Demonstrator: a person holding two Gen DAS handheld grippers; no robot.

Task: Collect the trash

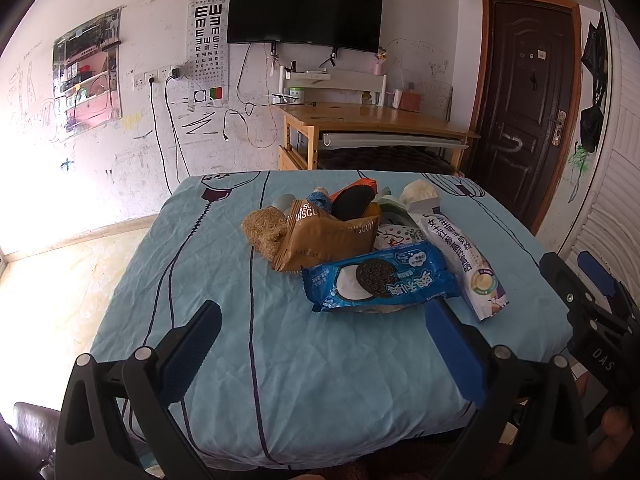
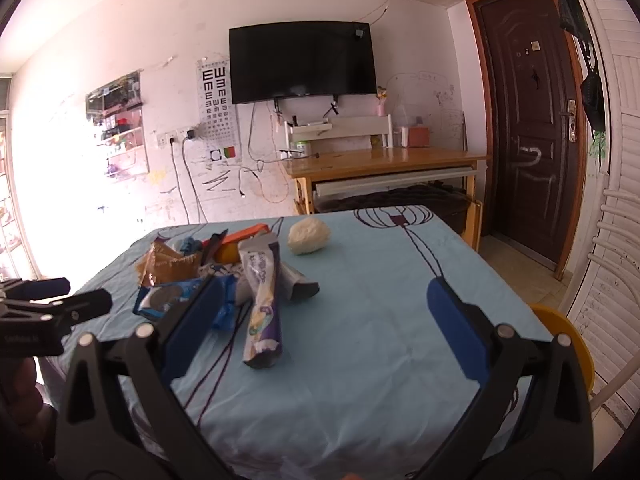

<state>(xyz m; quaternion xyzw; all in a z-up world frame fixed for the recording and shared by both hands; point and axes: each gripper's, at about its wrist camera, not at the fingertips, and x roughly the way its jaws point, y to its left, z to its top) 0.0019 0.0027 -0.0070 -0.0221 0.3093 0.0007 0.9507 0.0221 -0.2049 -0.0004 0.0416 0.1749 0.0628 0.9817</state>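
Note:
A heap of wrappers lies on the blue-clothed table (image 1: 280, 360). A blue cookie packet (image 1: 376, 276) is nearest, behind it a brown biscuit bag (image 1: 324, 240), a straw-like tuft (image 1: 264, 230) and a white-purple pouch (image 1: 468, 264). My left gripper (image 1: 320, 320) hovers open just before the blue packet, holding nothing. In the right wrist view the white-purple pouch (image 2: 262, 300) lies ahead, with a crumpled white paper ball (image 2: 308, 235) farther back. My right gripper (image 2: 328, 304) is open above the cloth, the pouch between its fingers' lines. The other gripper (image 2: 52, 304) shows at left.
A wooden desk (image 1: 376, 120) and a dark door (image 1: 524, 96) stand beyond the table, under a wall TV (image 1: 304, 10). A yellow chair (image 2: 564, 332) sits at the table's right corner. White slatted panels (image 2: 608, 240) line the right side. Bare cloth fills the table's near half.

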